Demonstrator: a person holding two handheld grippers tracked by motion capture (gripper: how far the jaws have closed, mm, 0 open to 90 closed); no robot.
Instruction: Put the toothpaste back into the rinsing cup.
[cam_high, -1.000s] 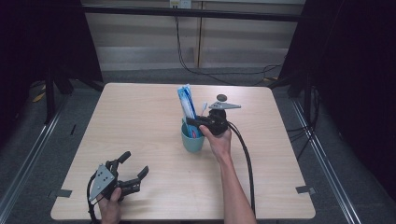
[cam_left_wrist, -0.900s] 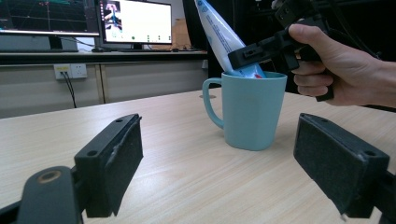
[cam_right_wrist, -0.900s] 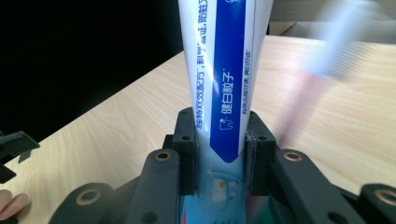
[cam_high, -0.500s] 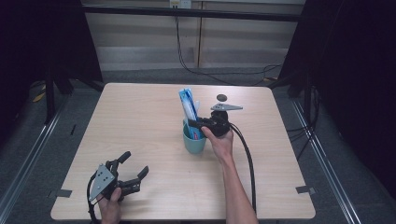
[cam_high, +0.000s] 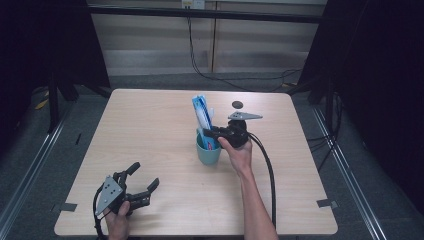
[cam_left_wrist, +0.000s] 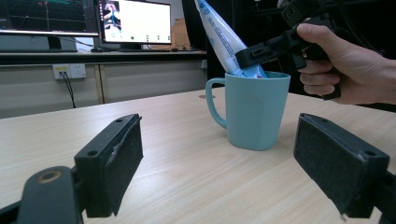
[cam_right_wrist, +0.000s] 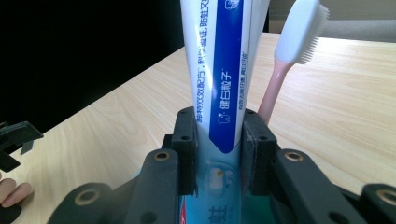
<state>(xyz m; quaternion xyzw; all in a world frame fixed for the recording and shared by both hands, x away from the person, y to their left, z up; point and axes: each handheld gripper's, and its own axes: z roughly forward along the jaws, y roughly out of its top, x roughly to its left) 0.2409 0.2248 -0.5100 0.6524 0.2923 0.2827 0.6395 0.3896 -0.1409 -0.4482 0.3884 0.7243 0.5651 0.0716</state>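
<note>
A teal mug (cam_high: 208, 151) stands near the middle of the wooden table (cam_high: 150, 125). A blue-and-white toothpaste tube (cam_high: 201, 112) rises from it, leaning toward the far side. My right gripper (cam_high: 208, 132) reaches over the mug's rim from the right, and its jaws are shut on the tube's lower part. In the right gripper view the pads (cam_right_wrist: 187, 140) press both sides of the tube (cam_right_wrist: 224, 70), with a pink toothbrush (cam_right_wrist: 298, 37) standing behind. My left gripper (cam_high: 143, 183) rests open at the front left, pointing at the mug (cam_left_wrist: 254, 114) with nothing between its jaws.
A small dark disc (cam_high: 237, 104) lies on the table beyond the mug. The right gripper's black cable (cam_high: 267, 170) trails back along the forearm to the front edge. Monitors (cam_left_wrist: 135, 21) stand on a desk beyond the table in the left gripper view.
</note>
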